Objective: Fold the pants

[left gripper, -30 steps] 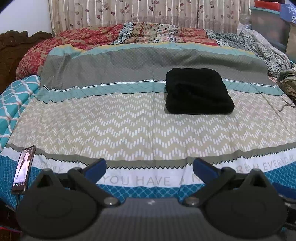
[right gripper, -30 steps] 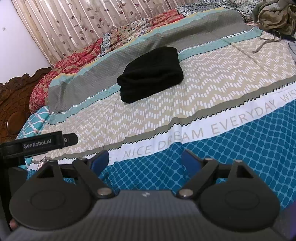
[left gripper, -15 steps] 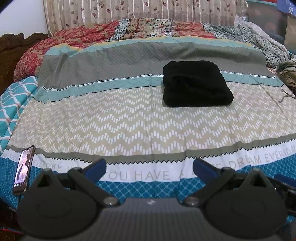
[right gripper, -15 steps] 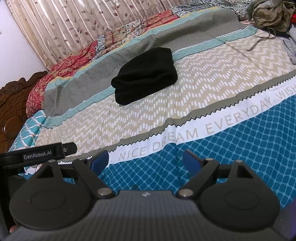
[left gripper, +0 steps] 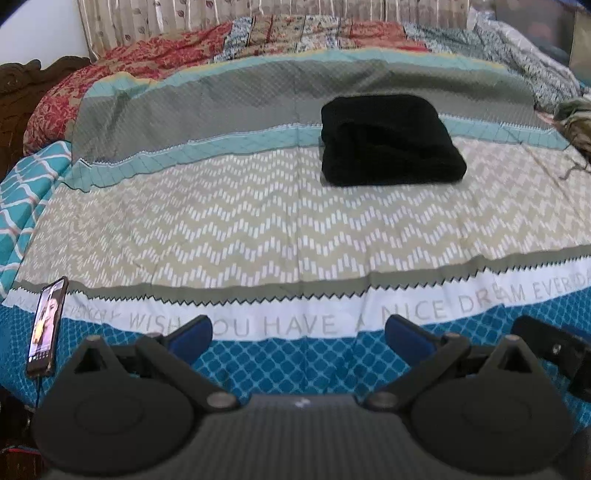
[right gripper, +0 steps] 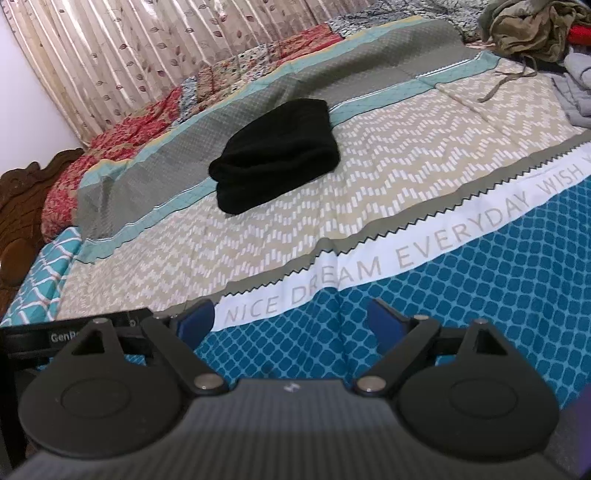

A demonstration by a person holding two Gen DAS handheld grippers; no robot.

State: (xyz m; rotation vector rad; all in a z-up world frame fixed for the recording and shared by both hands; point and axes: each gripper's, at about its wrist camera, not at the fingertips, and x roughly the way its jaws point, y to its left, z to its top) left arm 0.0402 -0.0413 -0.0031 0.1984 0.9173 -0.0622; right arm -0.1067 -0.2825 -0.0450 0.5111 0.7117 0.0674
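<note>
Bedroom setup, working over a bed with a striped bedspread (left gripper: 229,236) that has "nice dream everyday" printed along the near edge, curtains at the back. Closest to me, my left gripper (left gripper: 298,330) hangs over the blue checked band with its fingers spread wide and nothing in them; my right gripper (right gripper: 290,319) is the same, open and empty. There's a phone (left gripper: 47,326) lying at about 9 o'clock near the bed edge in the left view. Further out, around 1 o'clock from the left camera, the black pants (left gripper: 388,142) sit as a compact thick bundle straddling the teal stripe, well apart from both grippers. Edges look rounded, slightly lumpy. I'd say the folding is basically done; next move is probably just backing off, or a small tidy-up of the open side. Pile of other clothes (right gripper: 532,29) at 1 o'clock in the right view.
</note>
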